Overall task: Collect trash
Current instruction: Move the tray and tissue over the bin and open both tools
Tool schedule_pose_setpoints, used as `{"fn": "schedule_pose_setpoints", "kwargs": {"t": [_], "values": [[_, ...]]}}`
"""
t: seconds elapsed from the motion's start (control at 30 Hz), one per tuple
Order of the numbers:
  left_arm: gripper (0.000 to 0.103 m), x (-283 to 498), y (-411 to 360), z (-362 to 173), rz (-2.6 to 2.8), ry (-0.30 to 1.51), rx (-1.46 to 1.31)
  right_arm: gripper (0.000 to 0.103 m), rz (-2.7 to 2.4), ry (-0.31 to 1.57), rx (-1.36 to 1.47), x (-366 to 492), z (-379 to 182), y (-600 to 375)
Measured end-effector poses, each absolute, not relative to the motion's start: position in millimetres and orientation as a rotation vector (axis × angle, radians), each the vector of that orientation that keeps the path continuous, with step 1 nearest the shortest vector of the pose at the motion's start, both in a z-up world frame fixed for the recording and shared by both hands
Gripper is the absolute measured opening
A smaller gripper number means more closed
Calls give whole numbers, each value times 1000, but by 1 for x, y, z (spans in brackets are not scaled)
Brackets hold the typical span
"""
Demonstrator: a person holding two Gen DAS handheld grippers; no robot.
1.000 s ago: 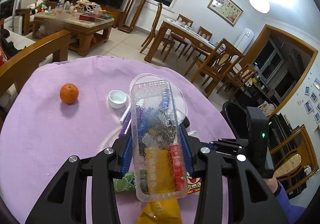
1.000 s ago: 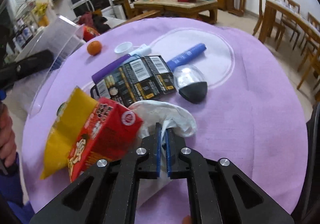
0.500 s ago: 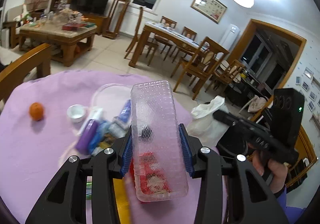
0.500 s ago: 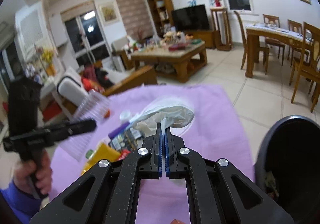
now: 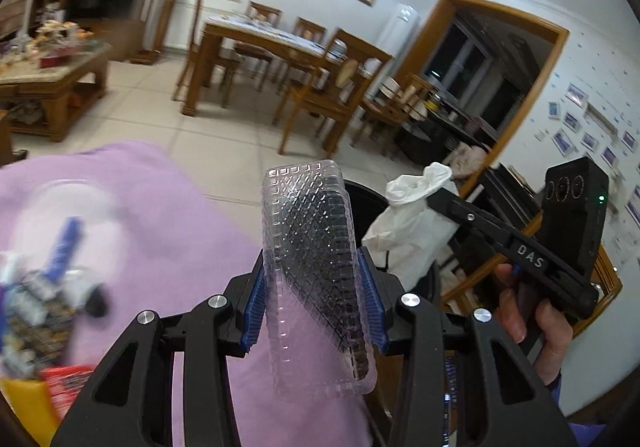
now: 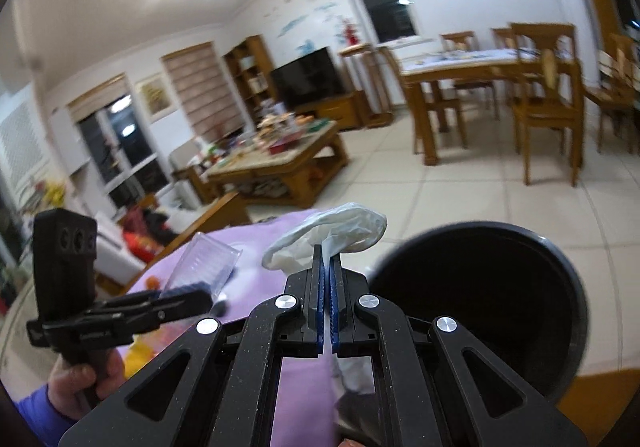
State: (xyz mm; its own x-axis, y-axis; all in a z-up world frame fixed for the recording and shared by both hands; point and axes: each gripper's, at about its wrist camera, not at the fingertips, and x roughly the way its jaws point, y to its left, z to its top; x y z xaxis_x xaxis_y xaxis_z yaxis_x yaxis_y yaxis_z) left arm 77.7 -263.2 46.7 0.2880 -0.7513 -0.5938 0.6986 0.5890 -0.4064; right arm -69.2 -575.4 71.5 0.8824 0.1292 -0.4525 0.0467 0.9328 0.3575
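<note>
My left gripper (image 5: 314,287) is shut on a clear textured plastic tray (image 5: 312,267), held upright in the air over the edge of the purple table (image 5: 168,207). The tray also shows in the right wrist view (image 6: 206,267). My right gripper (image 6: 328,279) is shut on a crumpled white plastic bag (image 6: 332,235), which hangs beside the black trash bin (image 6: 480,307). In the left wrist view the bag (image 5: 408,219) hangs above the bin (image 5: 366,203), just right of the tray.
More litter lies blurred on the table's left: a blue marker (image 5: 64,243), a black card pack (image 5: 36,311), a red box (image 5: 64,383) and a yellow wrapper (image 5: 20,399). Wooden dining chairs (image 5: 316,99), a dining table and a coffee table (image 6: 280,163) stand beyond.
Both grippers have swung right, off the table toward the bin. The right gripper lifted the white bag from the table to beside the bin; the left carried the tray along.
</note>
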Motion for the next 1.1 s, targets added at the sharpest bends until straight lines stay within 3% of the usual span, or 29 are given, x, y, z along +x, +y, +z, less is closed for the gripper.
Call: {"fn": "schedule_pose_setpoints", "kwargs": {"t": [0.33, 0.63, 0.7, 0.77, 0.8, 0.83, 1.1], "values": [[42, 86, -361, 1, -1025, 929, -2, 3, -80, 537, 468, -82, 13, -669], [47, 85, -387, -18, -1014, 963, 38, 5, -105, 576, 517, -72, -21, -688], [48, 85, -391, -16, -1009, 964, 49, 21, -111, 583, 523, -70, -23, -686], [64, 82, -393, -12, -1006, 964, 53, 56, -119, 582, 529, -71, -23, -681], [69, 82, -392, -10, -1004, 959, 53, 63, -116, 575, 541, -72, -23, -680], [74, 80, -389, -7, -999, 946, 54, 63, -116, 573, 545, -72, -22, -678], [75, 64, -344, 20, -991, 902, 28, 63, -98, 571, 503, -70, -4, -641]]}}
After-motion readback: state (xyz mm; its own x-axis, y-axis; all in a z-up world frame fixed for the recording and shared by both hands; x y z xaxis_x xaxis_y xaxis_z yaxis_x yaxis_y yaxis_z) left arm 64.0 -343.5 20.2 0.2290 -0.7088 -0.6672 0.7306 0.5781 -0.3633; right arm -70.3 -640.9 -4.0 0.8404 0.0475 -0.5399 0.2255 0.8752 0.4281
